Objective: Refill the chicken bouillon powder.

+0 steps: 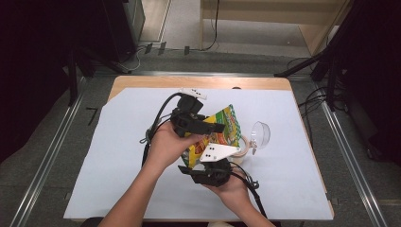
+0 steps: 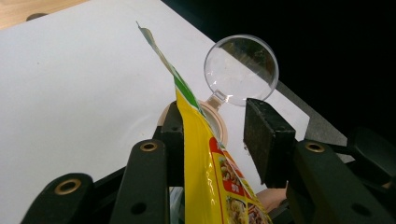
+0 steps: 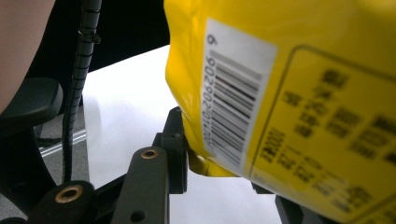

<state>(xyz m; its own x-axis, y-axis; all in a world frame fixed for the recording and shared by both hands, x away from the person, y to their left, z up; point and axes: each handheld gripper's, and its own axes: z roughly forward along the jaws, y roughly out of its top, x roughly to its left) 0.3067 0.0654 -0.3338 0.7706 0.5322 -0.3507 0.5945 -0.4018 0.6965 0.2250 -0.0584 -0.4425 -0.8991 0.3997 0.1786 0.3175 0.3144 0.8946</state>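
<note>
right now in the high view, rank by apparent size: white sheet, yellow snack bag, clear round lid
1. white sheet
2. yellow snack bag, partly hidden by the grippers
3. clear round lid

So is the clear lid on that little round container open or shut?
Open. The clear lid stands flipped up on its hinge behind the container, whose rim shows uncovered beside the yellow packet.

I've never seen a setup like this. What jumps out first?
A bright yellow snack bag held up mid-table between two black hand-held grippers, the left gripper above and the right gripper below. Just to its right a small round container sits on the white sheet, its clear lid flipped open.
</note>
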